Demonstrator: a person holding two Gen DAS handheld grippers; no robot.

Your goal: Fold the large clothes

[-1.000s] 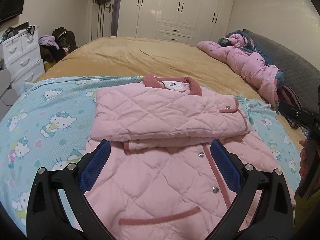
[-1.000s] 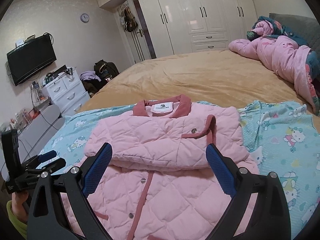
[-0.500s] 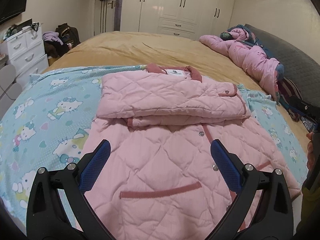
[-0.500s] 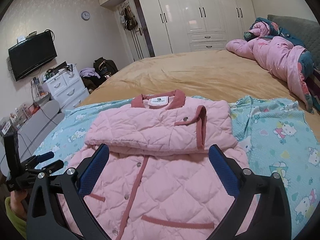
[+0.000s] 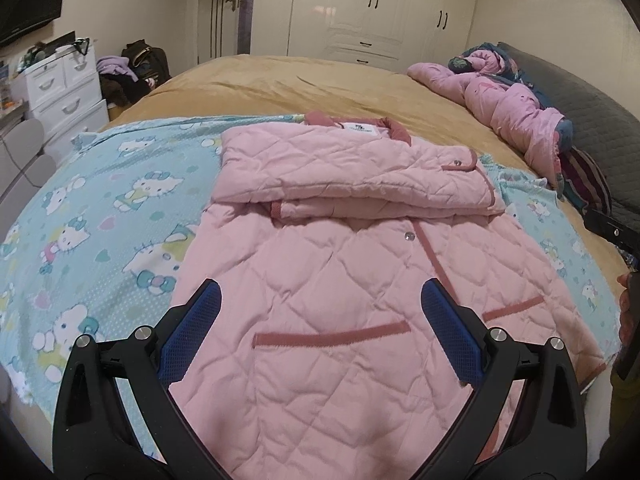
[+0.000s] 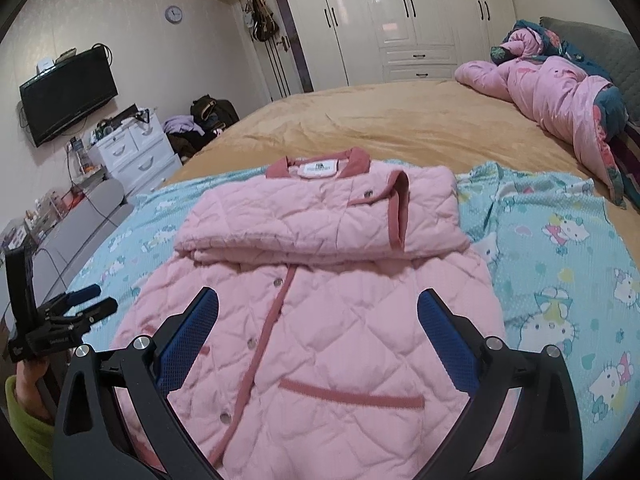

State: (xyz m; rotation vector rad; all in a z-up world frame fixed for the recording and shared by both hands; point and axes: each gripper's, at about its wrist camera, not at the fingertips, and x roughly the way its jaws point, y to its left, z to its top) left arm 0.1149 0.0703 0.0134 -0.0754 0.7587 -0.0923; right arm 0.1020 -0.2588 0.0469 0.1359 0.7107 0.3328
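Note:
A pink quilted jacket (image 5: pixel 340 272) (image 6: pixel 320 312) lies front up on a blue cartoon-print sheet (image 5: pixel 100 216) (image 6: pixel 560 272) on the bed. Its sleeves are folded across the chest in a thick band below the dark pink collar (image 5: pixel 396 130) (image 6: pixel 356 162). My left gripper (image 5: pixel 320 312) hovers open above the jacket's lower left half, near a pocket trim, holding nothing. My right gripper (image 6: pixel 318 316) hovers open above the lower front by the button placket, also holding nothing. The left gripper (image 6: pixel 86 300) shows at the left edge of the right wrist view, held by a hand in a green sleeve.
A tan bedspread (image 5: pixel 320 84) covers the far half of the bed. A crumpled pink quilt (image 5: pixel 512 108) (image 6: pixel 560 96) lies against the grey headboard (image 5: pixel 580 104) on the right. White drawers (image 5: pixel 60 88) (image 6: pixel 136 156), a wall television (image 6: pixel 68 96) and wardrobes (image 6: pixel 400 16) stand beyond.
Both grippers have drawn back toward the jacket's hem and risen slightly, so more of the lower jacket and its pockets shows. The jacket itself has not moved.

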